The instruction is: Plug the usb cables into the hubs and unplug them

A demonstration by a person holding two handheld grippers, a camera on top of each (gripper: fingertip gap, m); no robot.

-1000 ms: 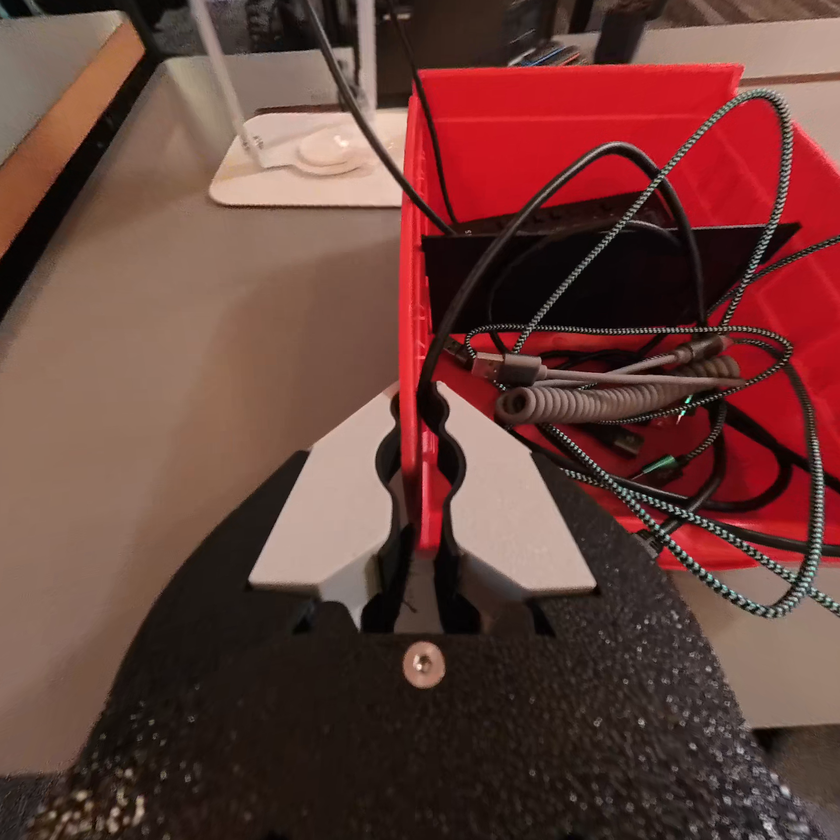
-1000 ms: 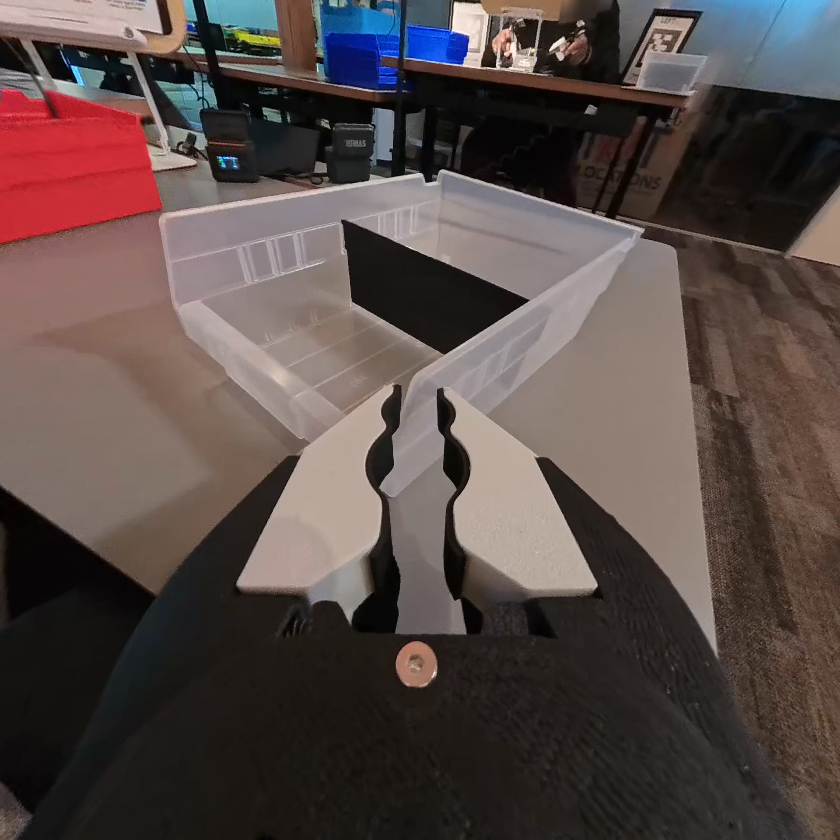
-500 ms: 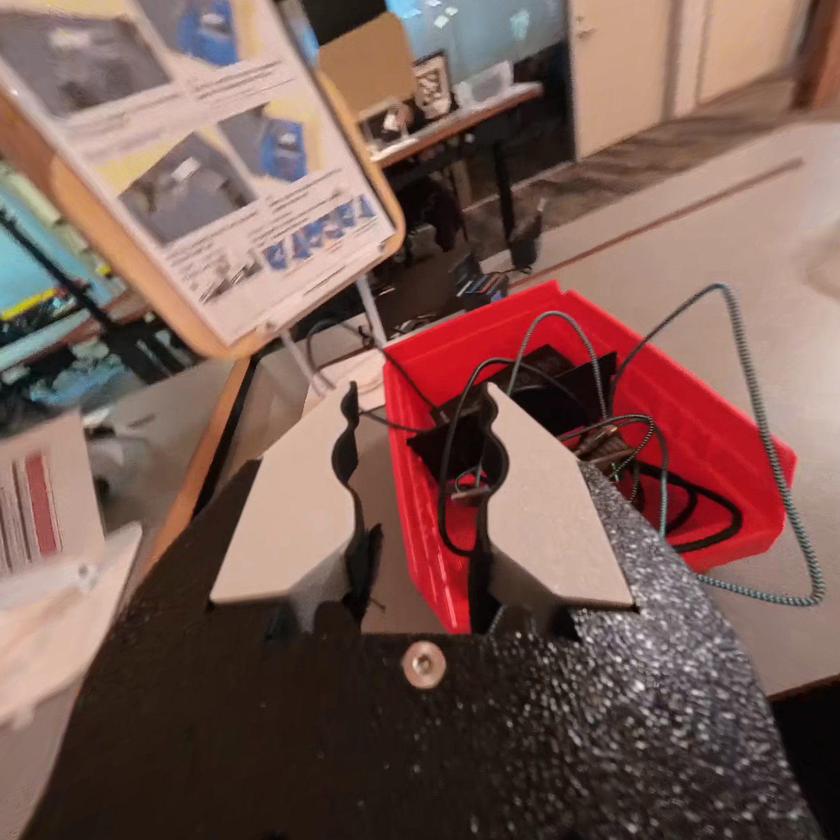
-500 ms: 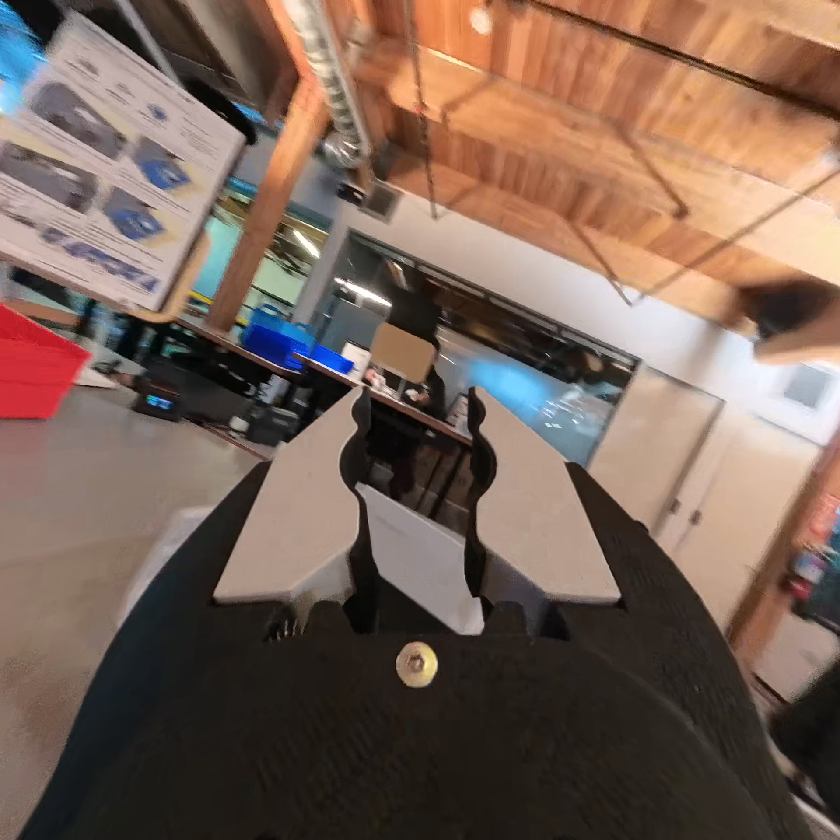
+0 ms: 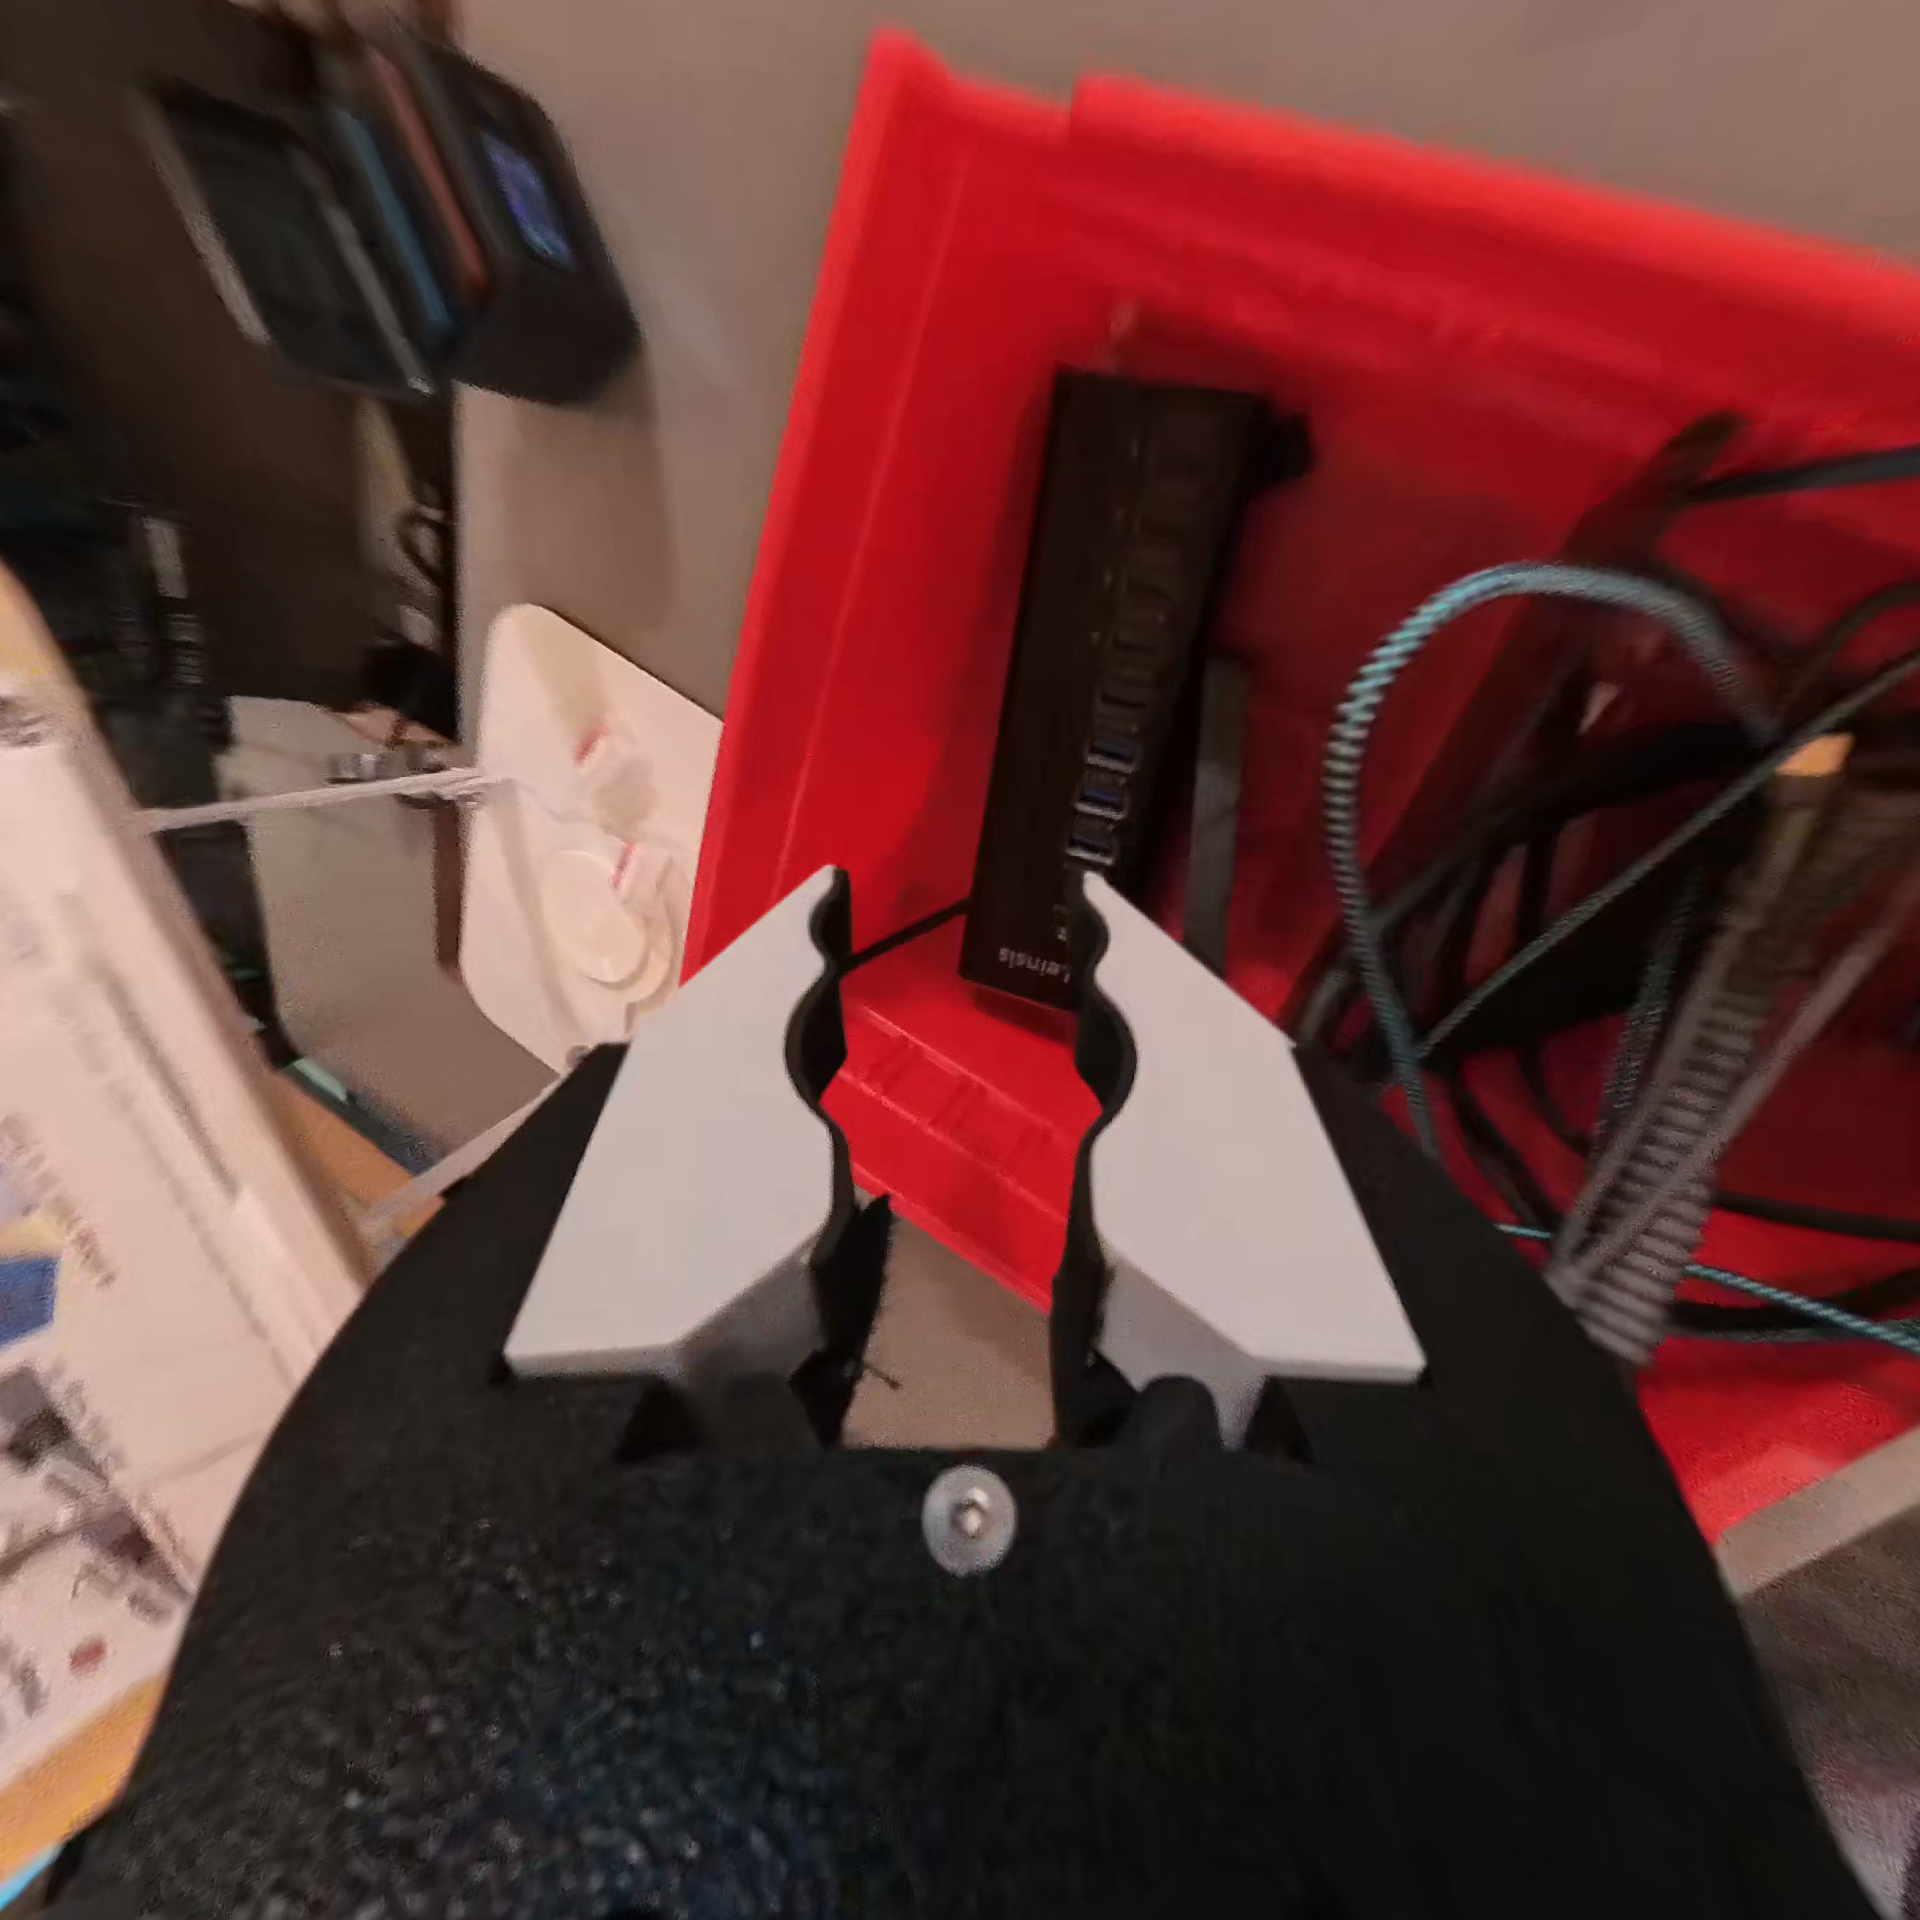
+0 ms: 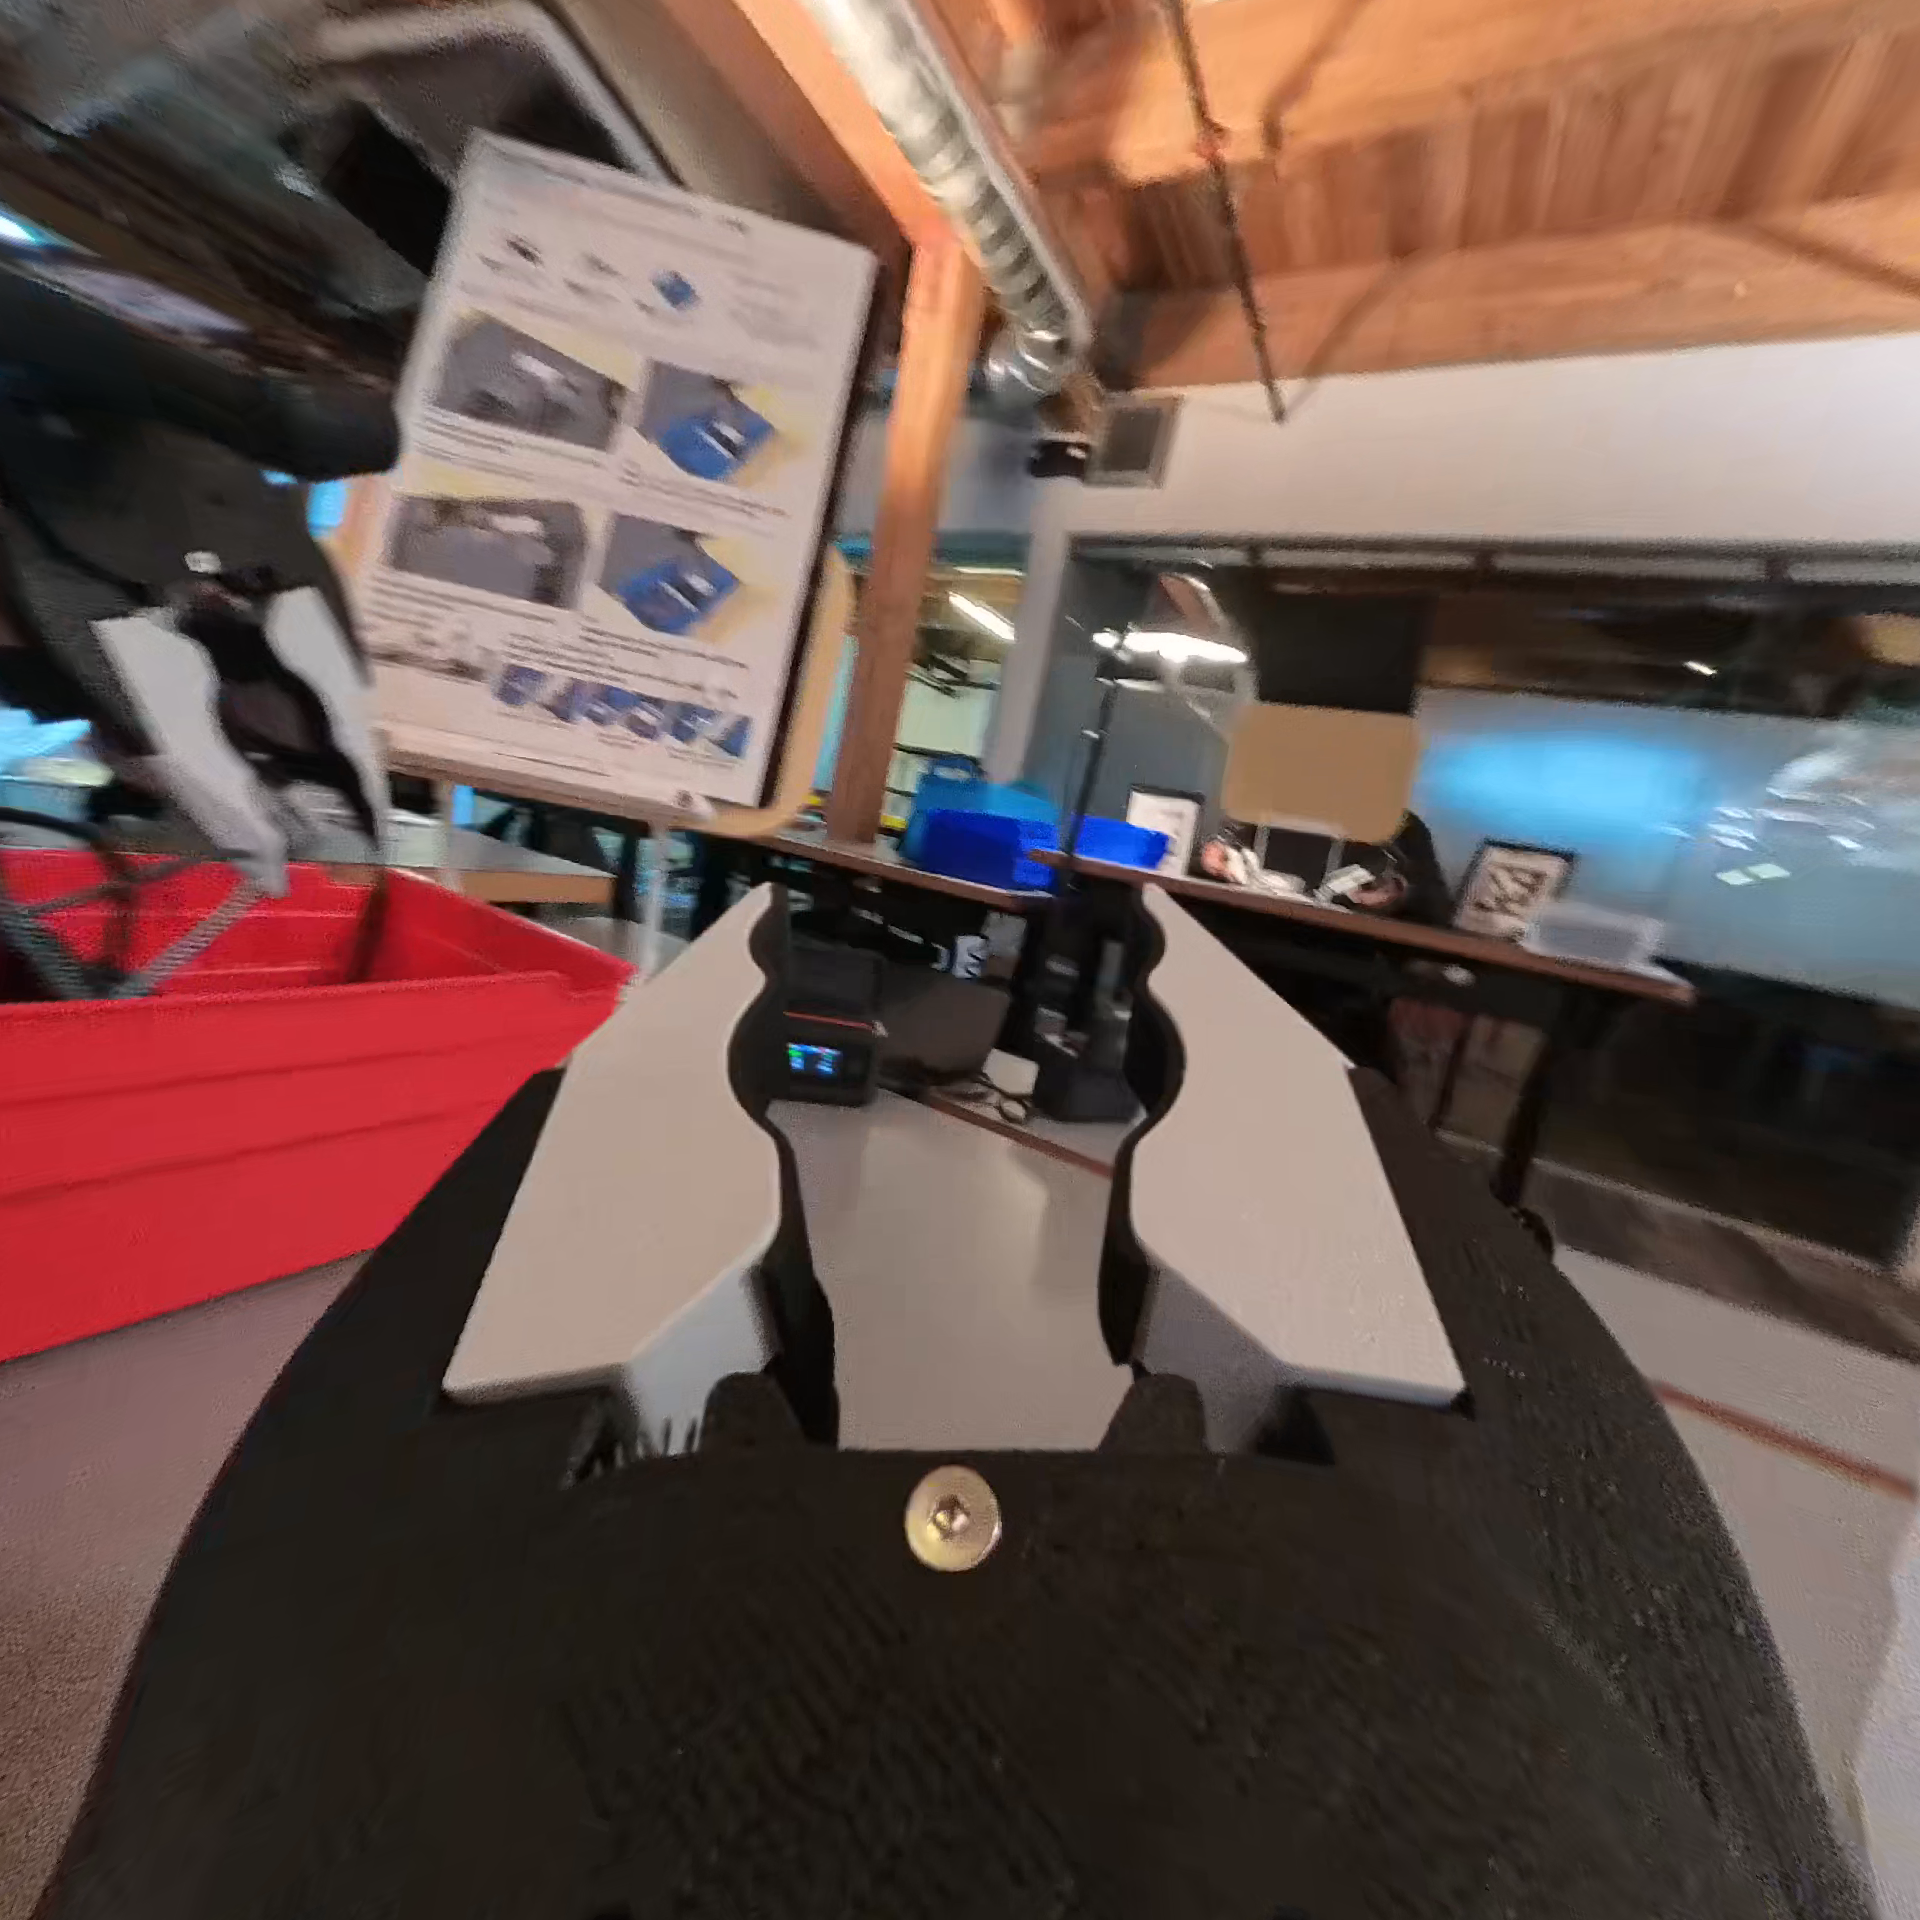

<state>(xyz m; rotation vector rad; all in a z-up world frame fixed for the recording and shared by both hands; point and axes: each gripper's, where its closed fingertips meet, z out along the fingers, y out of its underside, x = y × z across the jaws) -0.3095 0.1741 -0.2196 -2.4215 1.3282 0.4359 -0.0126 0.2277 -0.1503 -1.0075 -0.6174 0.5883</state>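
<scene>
USB cables [image 5: 1621, 935] are lying in a loose tangle inside the red bin [image 5: 935, 499] on the worktop [image 6: 935, 1226], next to the black hub [image 5: 1122, 665] standing against the bin's wall. None appears to be sitting in a port, so the plugging seems not yet begun. The left hand-held gripper [image 5: 961, 914] is hovering over the bin's corner, jaws apart and holding nothing. The right hand-held gripper [image 6: 956, 935] is pointing away across the room, jaws apart and empty too.
</scene>
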